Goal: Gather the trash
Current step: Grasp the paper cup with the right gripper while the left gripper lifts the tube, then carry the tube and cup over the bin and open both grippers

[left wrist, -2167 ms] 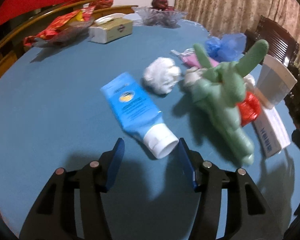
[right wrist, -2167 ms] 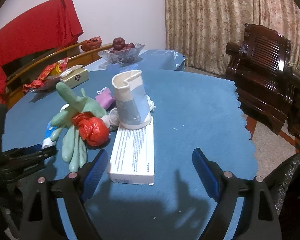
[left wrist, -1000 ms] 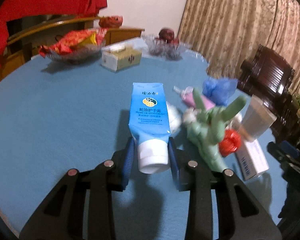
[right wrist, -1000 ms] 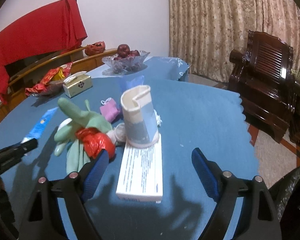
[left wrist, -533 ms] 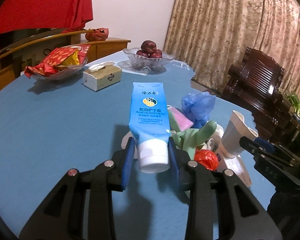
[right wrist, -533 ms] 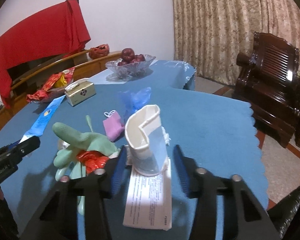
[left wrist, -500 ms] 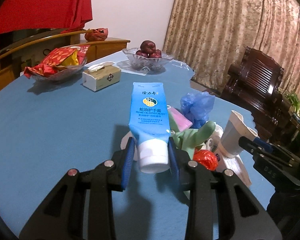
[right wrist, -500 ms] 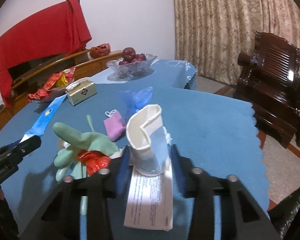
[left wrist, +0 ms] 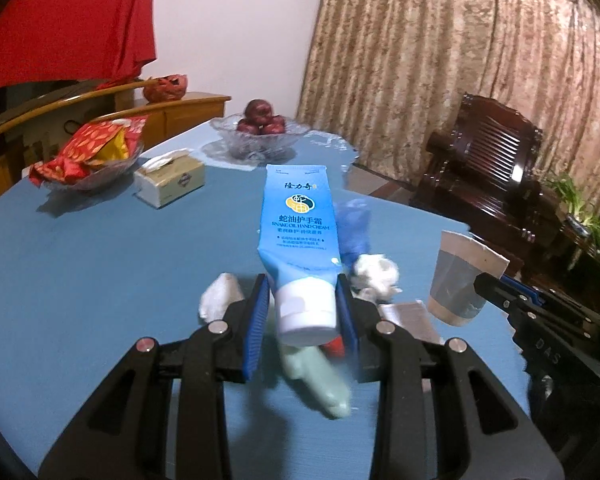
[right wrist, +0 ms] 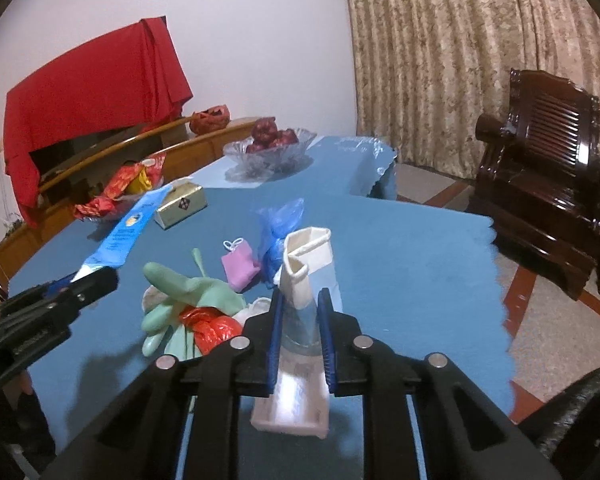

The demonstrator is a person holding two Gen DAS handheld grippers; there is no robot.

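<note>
Gripping the white cap end of a blue tube (left wrist: 298, 236), the left gripper (left wrist: 302, 312) keeps its blue pads narrow against both sides, and the tube juts forward and up past the fingertips, clear of the table (left wrist: 80, 264). Below those fingers lie a green glove (left wrist: 320, 380) and a red wrapper, with a white tissue wad (left wrist: 374, 274) just ahead to the right and another pale wad (left wrist: 220, 294) just left of the left finger.

The right gripper (right wrist: 302, 320) has just closed its jaws, and they now pinch a crushed paper cup (right wrist: 308, 276) between the pads; the cup's bent rim rises above the fingertips. Under the fingers a white box (right wrist: 290, 408) lies flat on the table. Left of the fingers sit the glove and the red wrapper (right wrist: 210, 328); ahead lie a pink pouch (right wrist: 240, 264) and a blue bag (right wrist: 278, 228).

Far beyond both pairs of fingers stand a tissue box (left wrist: 170, 182), a fruit bowl (left wrist: 260, 138) and a snack dish (left wrist: 90, 156).
</note>
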